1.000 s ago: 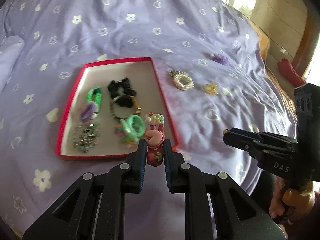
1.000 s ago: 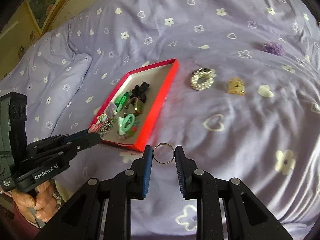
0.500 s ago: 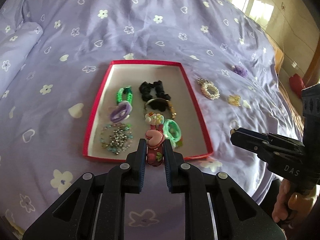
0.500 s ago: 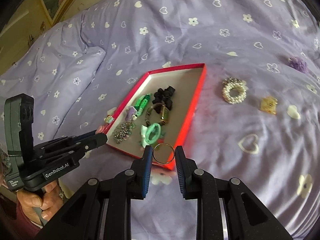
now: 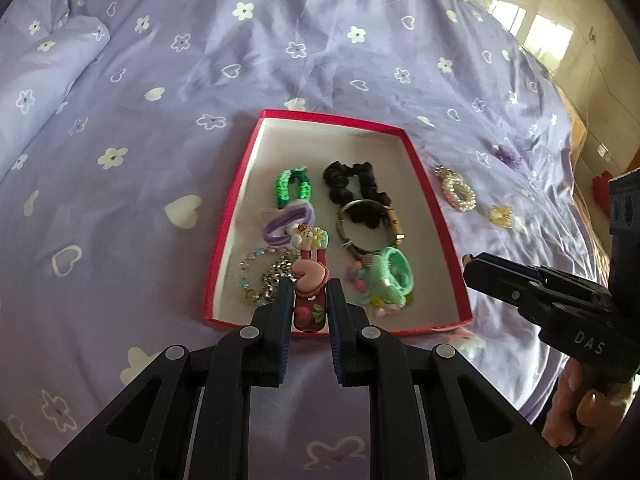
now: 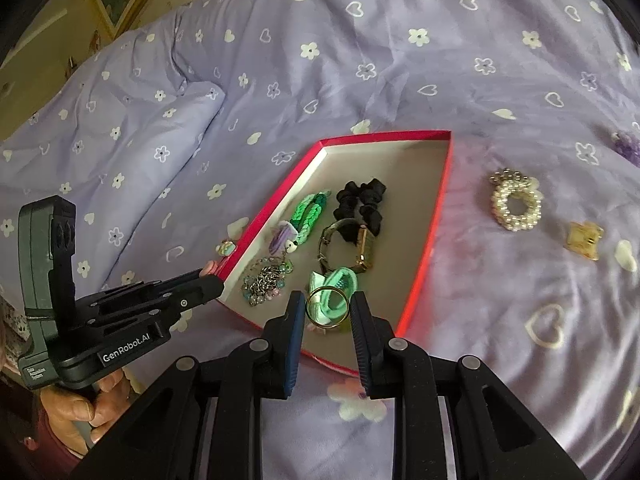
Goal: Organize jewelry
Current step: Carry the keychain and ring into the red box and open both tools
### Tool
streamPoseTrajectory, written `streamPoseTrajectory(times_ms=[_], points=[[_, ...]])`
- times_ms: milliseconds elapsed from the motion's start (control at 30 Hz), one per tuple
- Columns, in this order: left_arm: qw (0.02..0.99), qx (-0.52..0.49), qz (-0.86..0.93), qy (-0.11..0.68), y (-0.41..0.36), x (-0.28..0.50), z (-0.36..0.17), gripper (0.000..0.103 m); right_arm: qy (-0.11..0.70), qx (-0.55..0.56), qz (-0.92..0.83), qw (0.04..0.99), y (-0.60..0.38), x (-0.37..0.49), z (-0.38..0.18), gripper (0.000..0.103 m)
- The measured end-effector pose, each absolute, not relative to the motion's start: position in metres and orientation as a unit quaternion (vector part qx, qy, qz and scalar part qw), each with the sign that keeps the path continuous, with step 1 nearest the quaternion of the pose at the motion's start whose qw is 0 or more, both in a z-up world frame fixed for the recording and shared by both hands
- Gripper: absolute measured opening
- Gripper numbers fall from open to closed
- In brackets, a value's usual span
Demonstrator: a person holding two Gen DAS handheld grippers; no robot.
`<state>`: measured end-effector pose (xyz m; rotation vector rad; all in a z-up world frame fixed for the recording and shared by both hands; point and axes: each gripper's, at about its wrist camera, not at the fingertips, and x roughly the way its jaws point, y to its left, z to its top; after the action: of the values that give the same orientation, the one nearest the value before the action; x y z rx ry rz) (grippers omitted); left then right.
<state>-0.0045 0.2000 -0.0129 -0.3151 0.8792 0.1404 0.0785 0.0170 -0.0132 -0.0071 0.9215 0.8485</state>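
My left claw (image 5: 308, 304) is squeezing a pink hair clip (image 5: 308, 280) with a heart on it, and the clip hangs over the near edge of the red box (image 5: 430, 204). My right claw (image 6: 326, 308) is holding a thin gold ring (image 6: 326, 306) between its two fingers, over the near right part of the same box. The box sits on the purple bed (image 5: 280, 60). Inside it I see a green braided band (image 5: 294, 184), a black scrunchie (image 5: 352, 184), a watch (image 5: 372, 220), a beaded chain (image 5: 264, 276) and a mint green tie (image 5: 394, 276). To the right of the box, on the bed, lie a pearl ring band (image 6: 516, 206) and a small gold thing (image 6: 584, 240), maybe a brooch, too blurry to tell.
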Motion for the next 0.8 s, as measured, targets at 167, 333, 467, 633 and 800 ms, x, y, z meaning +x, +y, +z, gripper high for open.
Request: streamPoseTrajectory(times_ms=[167,333,467,633,800], points=[[0.885,-0.161,0.071,0.432,0.211,0.003,-0.022,0.015,0.441,-0.009,0.398,0.805,0.030,0.085,-0.022,0.023],[0.881,-0.162,0.071,0.439,0.217,0.012,-0.031,0.015,0.452,-0.018,0.397,0.799,0.041,0.093,-0.031,0.023],[0.876,-0.162,0.069,0.450,0.219,0.020,-0.040,0.015,0.455,-0.027,0.396,0.797,0.050,0.098,-0.038,0.023],[0.869,-0.159,0.070,0.463,0.222,0.028,-0.051,0.015,0.463,-0.040,0.391,0.794,0.059,0.104,-0.047,0.023],[0.863,-0.161,0.071,0.474,0.224,0.033,-0.060,0.015,0.473,-0.054,0.385,0.790,0.066,0.109,-0.058,0.024]])
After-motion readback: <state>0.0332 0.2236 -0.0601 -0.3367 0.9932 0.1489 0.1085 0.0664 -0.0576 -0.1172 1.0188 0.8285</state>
